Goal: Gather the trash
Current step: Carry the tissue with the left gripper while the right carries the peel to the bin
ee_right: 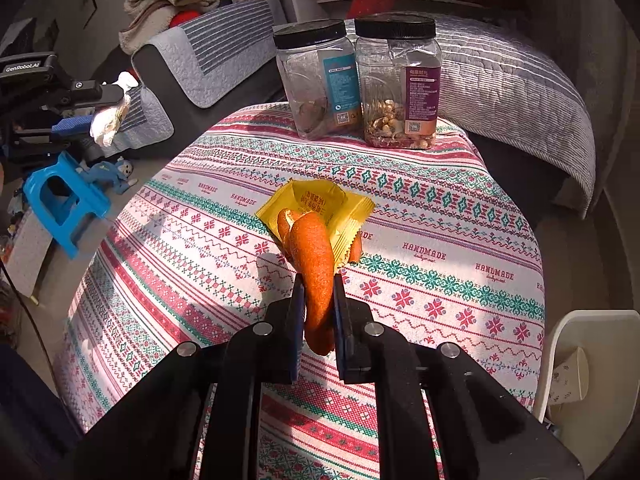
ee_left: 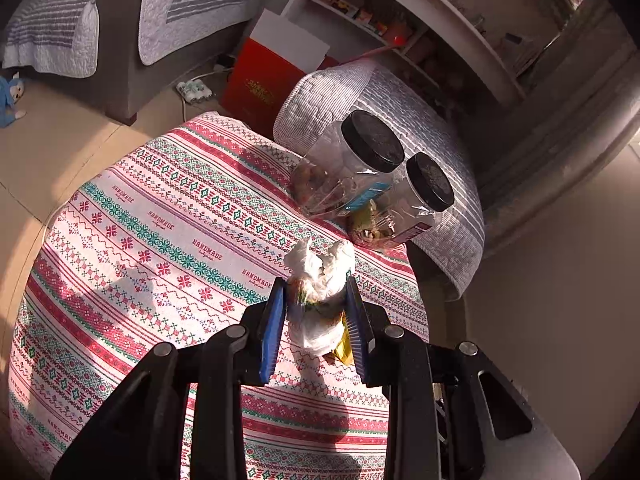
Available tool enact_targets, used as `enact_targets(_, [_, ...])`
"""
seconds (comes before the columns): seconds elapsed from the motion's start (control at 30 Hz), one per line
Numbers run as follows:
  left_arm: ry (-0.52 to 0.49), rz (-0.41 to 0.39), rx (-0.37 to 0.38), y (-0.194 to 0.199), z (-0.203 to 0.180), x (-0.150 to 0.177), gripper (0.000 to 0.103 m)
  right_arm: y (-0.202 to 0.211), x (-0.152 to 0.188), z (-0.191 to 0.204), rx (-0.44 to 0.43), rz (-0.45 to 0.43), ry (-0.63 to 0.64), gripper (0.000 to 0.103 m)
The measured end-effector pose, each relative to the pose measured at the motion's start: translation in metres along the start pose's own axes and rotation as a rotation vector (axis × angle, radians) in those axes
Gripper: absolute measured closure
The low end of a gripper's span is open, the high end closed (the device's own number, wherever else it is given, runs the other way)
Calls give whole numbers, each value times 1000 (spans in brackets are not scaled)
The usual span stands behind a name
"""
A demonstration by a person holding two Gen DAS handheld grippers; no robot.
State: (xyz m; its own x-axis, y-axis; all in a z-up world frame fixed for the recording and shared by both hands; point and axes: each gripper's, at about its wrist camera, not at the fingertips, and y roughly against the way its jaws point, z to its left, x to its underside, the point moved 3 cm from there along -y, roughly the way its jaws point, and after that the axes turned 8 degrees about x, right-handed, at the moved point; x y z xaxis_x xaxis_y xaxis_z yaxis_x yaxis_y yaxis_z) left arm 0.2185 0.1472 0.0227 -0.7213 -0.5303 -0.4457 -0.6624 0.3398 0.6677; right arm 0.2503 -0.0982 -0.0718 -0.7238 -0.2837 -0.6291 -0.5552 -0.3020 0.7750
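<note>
My left gripper [ee_left: 316, 292] is shut on a crumpled white tissue wad [ee_left: 320, 280] and holds it above the patterned tablecloth [ee_left: 160, 240]. The same gripper and tissue [ee_right: 108, 116] show at the left of the right wrist view, raised off the table. My right gripper [ee_right: 316, 284] is shut on a strip of orange peel [ee_right: 316, 272], held just above the cloth. A yellow snack wrapper [ee_right: 320, 208] lies on the table just beyond the peel and seems to touch it. A bit of yellow wrapper [ee_left: 345, 350] shows under the tissue in the left wrist view.
Two clear jars with black lids [ee_right: 312, 80] [ee_right: 400, 80] stand at the table's far edge; they also show in the left wrist view [ee_left: 348, 168]. A white bin [ee_right: 576, 364] holding a paper cup stands right of the table. A blue stool [ee_right: 64, 200] and sofa [ee_right: 208, 60] are on the left.
</note>
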Motion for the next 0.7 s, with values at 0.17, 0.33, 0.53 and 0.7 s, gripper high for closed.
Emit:
enact_targets(0.17, [-18,17,13,-1,-15,9,74,25,-2,-12,4,-37,-38,91])
enact_targets(0.33, [-53,43,43,-8,-38,25,74,49,-3,-35,9,-68,-110,91])
enact_targets(0.53, [-95,97,71,-28,-63,49,74,75,5,-68,19,-66,-194,91])
enact_targets(0.7, [-144,145,107,-49,-87,72,74,96,16,-98,34,-66,-265,91])
